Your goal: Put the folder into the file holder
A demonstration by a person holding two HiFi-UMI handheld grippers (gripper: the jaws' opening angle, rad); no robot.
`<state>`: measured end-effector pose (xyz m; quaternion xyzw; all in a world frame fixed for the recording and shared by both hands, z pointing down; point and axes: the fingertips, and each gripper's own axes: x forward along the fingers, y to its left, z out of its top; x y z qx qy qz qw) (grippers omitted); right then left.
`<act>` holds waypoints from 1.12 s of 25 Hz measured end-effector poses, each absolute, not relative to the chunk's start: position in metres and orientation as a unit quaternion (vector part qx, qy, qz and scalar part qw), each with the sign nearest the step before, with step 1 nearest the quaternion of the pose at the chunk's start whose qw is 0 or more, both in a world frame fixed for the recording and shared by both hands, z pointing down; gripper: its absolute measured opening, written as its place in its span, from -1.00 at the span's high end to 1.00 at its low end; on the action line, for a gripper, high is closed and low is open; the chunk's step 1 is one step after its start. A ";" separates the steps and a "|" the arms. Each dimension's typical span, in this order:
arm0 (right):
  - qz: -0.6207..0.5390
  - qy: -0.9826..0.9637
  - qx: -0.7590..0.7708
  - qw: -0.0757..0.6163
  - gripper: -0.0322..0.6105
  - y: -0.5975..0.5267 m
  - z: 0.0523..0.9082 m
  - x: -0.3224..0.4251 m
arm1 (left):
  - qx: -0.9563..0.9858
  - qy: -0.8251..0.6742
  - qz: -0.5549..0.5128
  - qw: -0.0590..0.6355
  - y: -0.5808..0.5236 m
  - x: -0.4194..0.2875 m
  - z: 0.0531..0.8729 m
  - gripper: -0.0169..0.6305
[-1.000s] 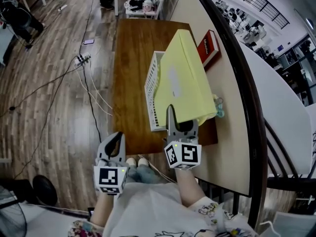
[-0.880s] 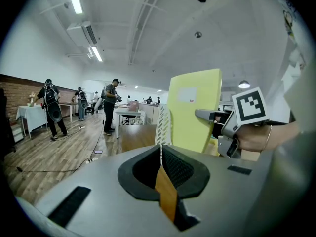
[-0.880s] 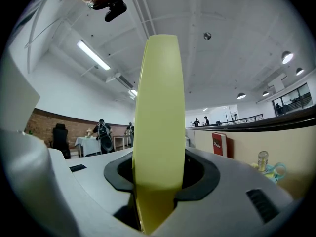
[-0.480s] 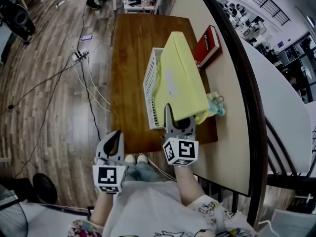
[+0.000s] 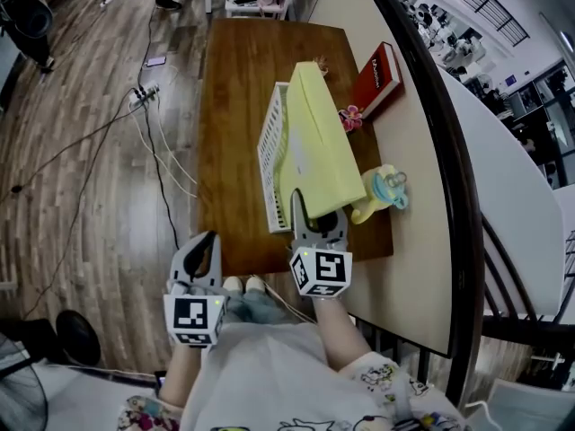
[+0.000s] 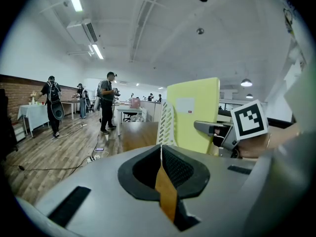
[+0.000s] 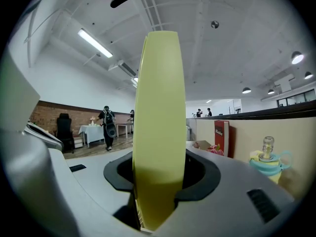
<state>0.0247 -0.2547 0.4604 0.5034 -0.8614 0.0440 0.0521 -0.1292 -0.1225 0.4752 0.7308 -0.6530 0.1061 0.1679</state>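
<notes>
Head view: right tongs [image 5: 316, 224] clamped on the near end of the yellow folder [image 5: 316, 142]. The folder stands on edge, tilted, over the right side of the white file holder [image 5: 269, 146] on the worktop [image 5: 235, 79]. Left tongs [image 5: 199, 257] pressed together, nothing between them, held off the near edge. Judged late stage: folder looks partly inside; seating it and letting go remain. The folder hides its own bottom edge and the holder's floor, so I can't tell which slot or whether it touches bottom.
</notes>
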 end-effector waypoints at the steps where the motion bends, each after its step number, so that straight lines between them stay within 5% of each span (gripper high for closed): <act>1: 0.045 -0.862 0.502 0.055 0.36 -0.255 0.462 0.024 | 0.731 -0.653 0.106 0.168 -0.123 -0.129 0.475 0.91; 28: 0.087 -0.858 0.486 0.141 0.30 -0.249 0.514 0.022 | 0.735 -0.650 0.100 0.167 -0.127 -0.126 0.474 0.91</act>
